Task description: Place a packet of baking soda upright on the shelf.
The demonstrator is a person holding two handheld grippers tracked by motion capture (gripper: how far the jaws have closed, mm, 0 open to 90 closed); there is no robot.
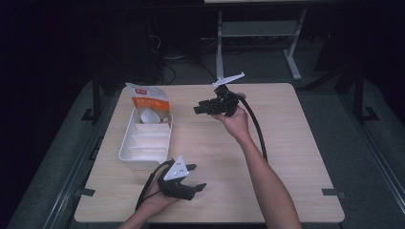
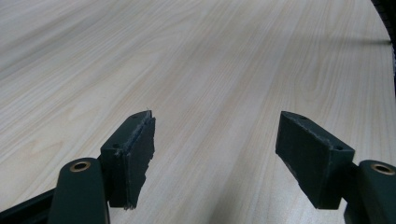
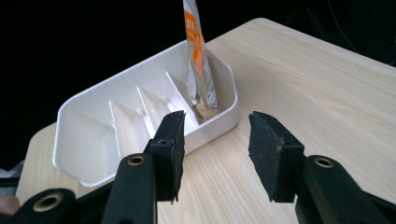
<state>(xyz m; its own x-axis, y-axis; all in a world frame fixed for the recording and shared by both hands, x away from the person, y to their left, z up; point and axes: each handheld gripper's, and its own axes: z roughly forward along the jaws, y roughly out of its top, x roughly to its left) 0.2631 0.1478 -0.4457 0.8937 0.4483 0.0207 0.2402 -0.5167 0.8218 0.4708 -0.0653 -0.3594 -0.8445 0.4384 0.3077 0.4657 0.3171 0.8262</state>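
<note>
White tray (image 1: 143,143) at table (image 1: 286,143) left, orange pouch (image 1: 149,102) upright in its far compartment. Right gripper (image 1: 198,109) released, empty, raised beside pouch. Left gripper (image 1: 196,177) released, empty, near front edge.

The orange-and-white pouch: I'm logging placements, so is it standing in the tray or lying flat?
Standing. The pouch rises upright from the end compartment of the white tray, its top above the rim.

Beyond my right fingers (image 3: 170,140) the packet (image 3: 198,60) runs off the top edge, its print too blurred to read, and the tray (image 3: 84,140) wall hides its foot.
</note>
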